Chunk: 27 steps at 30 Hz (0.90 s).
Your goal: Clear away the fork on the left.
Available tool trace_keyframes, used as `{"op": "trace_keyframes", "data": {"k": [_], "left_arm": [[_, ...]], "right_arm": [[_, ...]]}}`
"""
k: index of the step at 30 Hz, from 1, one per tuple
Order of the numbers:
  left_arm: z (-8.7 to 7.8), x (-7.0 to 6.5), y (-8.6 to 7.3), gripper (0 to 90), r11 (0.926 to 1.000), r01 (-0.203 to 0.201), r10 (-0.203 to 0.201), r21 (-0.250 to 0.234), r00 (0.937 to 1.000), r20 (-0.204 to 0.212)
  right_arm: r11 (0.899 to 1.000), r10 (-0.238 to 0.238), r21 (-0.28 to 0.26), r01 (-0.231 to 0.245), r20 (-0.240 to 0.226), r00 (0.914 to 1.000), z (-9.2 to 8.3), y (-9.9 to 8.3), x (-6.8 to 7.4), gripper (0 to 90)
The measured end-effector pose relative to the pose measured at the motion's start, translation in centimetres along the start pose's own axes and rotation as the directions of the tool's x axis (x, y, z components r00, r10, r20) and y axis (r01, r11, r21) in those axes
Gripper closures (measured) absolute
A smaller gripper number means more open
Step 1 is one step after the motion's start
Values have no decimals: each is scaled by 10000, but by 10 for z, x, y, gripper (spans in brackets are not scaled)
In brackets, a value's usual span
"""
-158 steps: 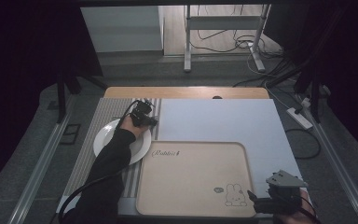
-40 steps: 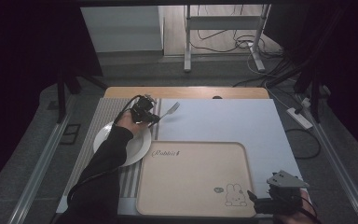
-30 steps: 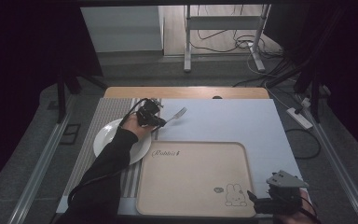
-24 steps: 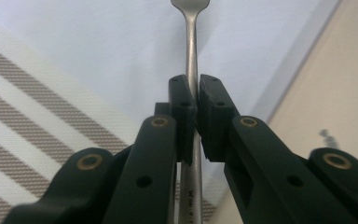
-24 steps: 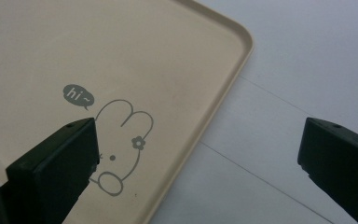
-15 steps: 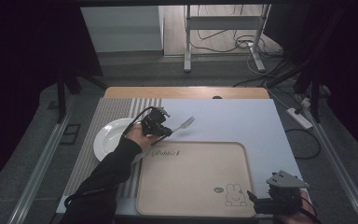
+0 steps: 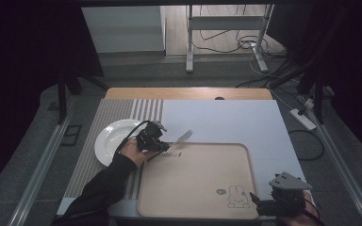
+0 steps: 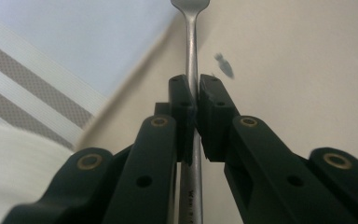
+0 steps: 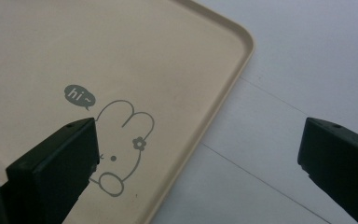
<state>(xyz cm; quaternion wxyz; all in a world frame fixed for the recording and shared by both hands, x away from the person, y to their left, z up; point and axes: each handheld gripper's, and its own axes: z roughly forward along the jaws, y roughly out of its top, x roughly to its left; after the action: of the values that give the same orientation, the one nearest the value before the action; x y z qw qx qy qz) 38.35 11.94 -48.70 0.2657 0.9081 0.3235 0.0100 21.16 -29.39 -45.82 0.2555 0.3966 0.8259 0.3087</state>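
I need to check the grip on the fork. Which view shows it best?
The left gripper view: the fork handle runs up between the shut jaws of the left tool. The high view shows it small, over the tray corner.

Beige tray point(image 7: 202, 188), grey rabbit print point(image 7: 238, 196)

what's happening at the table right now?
A person works two handheld grippers. The left gripper is shut on the handle of a metal fork, holding it over the far left corner of the beige tray, tines pointing away from the hand. A white plate sits on the striped mat to the left. The right gripper rests at the tray's near right corner, by the rabbit drawing, jaws wide open and holding nothing.
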Motion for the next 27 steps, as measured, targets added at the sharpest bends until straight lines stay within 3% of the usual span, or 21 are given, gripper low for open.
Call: {"op": "trace_keyframes", "data": {"k": [7,19,27], "left_arm": [[-4,-21,-15,842,9997,-238,237,31,9995,223],[-9,-55,-44,842,9993,295,-297,248,9995,58],[-7,-70,-61,841,9963,659,-653,548,9978,-136]], "right_arm": [[10000,-6,-6,6,1,10000,0,0,0,0],[9999,-115,-13,115,32,9999,0,0,1,0],[9997,-231,-42,231,30,9997,1,1,2,0]]}}
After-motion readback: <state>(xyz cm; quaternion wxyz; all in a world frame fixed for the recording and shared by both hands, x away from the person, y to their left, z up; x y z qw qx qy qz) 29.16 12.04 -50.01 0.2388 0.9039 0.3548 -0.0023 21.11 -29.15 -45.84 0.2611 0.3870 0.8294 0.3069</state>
